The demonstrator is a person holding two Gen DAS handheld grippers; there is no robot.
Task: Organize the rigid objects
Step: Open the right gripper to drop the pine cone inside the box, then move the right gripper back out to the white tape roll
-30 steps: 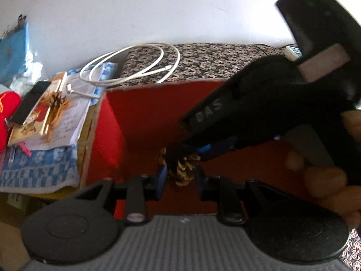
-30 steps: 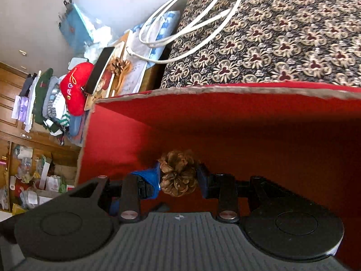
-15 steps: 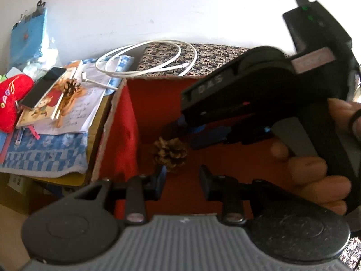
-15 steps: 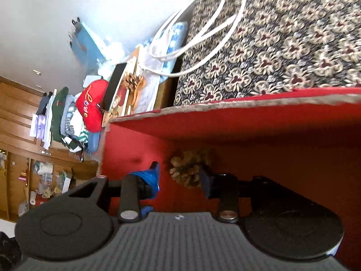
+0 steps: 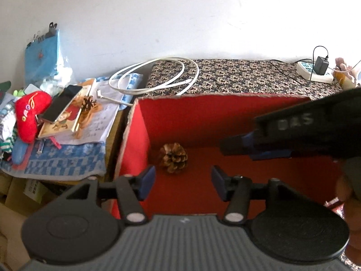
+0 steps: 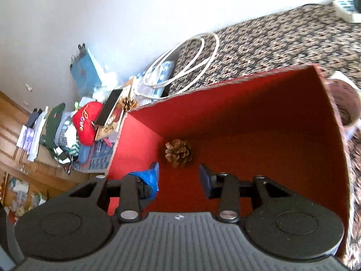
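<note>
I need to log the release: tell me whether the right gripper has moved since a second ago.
Yes. The right gripper has opened and backed away from the pine cone, which now lies free on the red box floor near its left wall.

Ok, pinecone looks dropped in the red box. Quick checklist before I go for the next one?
1. Pinecone resting on the red box floor, near the left corner: ok.
2. Right gripper open and free of the cone: ok.
3. Left gripper open, empty: ok.
4. Next pinecone visible on the book pile left of the box: ok.
5. Grippers apart from each other: ok.
6. Whether that cone sits loose: cannot tell.
</note>
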